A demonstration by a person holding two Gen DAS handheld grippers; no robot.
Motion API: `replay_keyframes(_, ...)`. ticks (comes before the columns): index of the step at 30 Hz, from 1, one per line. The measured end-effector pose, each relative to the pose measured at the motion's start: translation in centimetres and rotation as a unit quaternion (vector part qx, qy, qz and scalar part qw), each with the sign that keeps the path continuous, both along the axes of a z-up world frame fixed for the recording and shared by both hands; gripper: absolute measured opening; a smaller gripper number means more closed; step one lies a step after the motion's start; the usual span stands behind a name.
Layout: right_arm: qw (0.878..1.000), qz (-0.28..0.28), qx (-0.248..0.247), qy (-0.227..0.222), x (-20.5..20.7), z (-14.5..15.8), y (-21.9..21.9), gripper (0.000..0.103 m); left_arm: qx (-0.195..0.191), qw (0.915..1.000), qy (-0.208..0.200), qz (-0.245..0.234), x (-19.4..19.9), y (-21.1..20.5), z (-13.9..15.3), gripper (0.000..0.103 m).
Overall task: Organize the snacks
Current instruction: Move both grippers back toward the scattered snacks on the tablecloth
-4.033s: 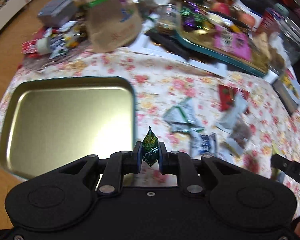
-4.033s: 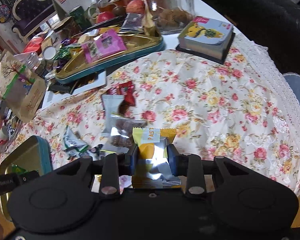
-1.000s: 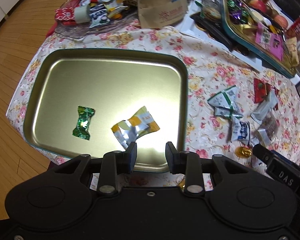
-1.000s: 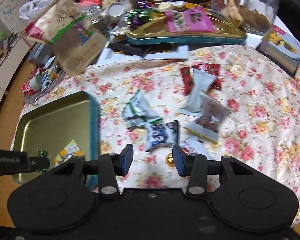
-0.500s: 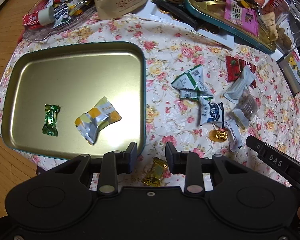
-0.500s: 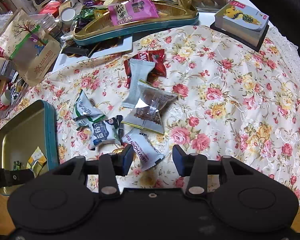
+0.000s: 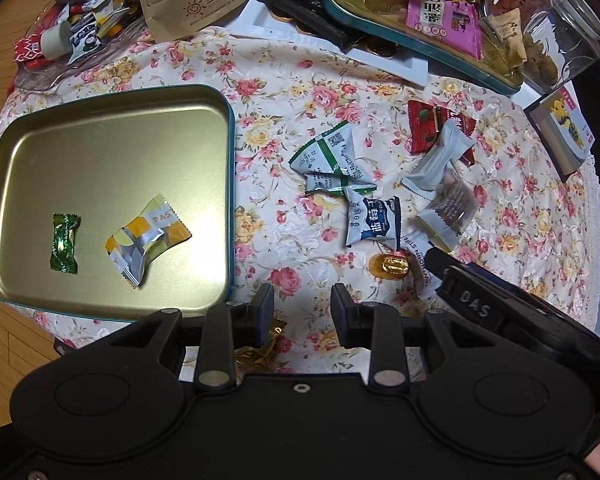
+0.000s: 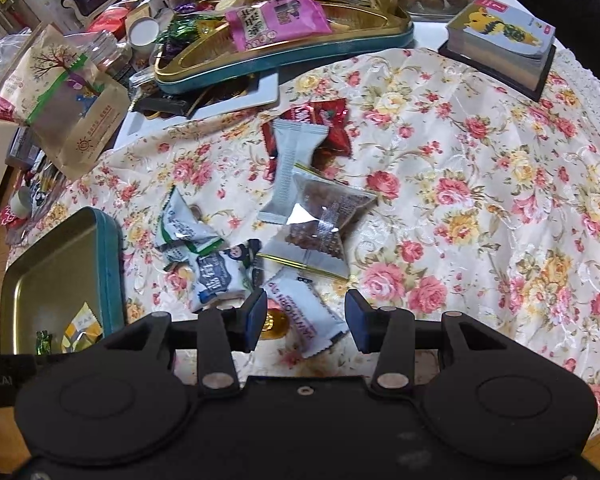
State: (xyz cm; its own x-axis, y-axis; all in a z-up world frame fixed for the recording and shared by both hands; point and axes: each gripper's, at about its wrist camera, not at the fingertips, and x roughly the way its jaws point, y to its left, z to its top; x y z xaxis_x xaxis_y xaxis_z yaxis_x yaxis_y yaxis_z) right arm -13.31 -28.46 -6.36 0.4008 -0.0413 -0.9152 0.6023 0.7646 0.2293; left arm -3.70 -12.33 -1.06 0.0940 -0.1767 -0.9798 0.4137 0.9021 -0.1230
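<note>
A gold tray with a teal rim [image 7: 230,168] lies at the left and holds a green candy [image 7: 65,242] and a yellow-silver packet [image 7: 146,238]. Loose snacks lie on the floral cloth: white-green packets [image 7: 332,164], a blue-white packet [image 7: 372,222], a gold candy [image 7: 394,266], a clear brown-filled packet [image 8: 324,224], a white packet [image 8: 304,312] and a red packet [image 7: 428,128]. My left gripper [image 7: 302,308] is open and empty over the cloth, right of the tray's near corner; a gold wrapper [image 7: 260,350] lies under it. My right gripper [image 8: 306,318] is open, low over the white packet.
A second teal tray [image 8: 292,56] full of snacks, a brown paper bag [image 8: 72,108], a jar [image 7: 560,40] and a card box [image 8: 504,40] crowd the far side. The table edge and wooden floor [image 7: 4,344] lie at the near left.
Both grippers dropped their snacks into the tray earlier and stay open. The left has shifted right, off the tray. The right has moved closer to the loose packets.
</note>
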Motion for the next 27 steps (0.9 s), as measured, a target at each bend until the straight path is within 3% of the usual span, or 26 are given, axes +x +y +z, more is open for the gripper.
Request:
replay_keyframes(22,0.999,0.010,-0.034,0.041,2.2,-2.0,1.2,0.043,-0.012,0.9998,0.005,0.018,0.4,1.2,0.3,0.041)
replay_keyframes(27,0.999,0.009,-0.033,0.041,2.0,-2.3,0.9,0.028,-0.014,0.9998,0.004,0.014,0.3,0.9,0.3,0.041)
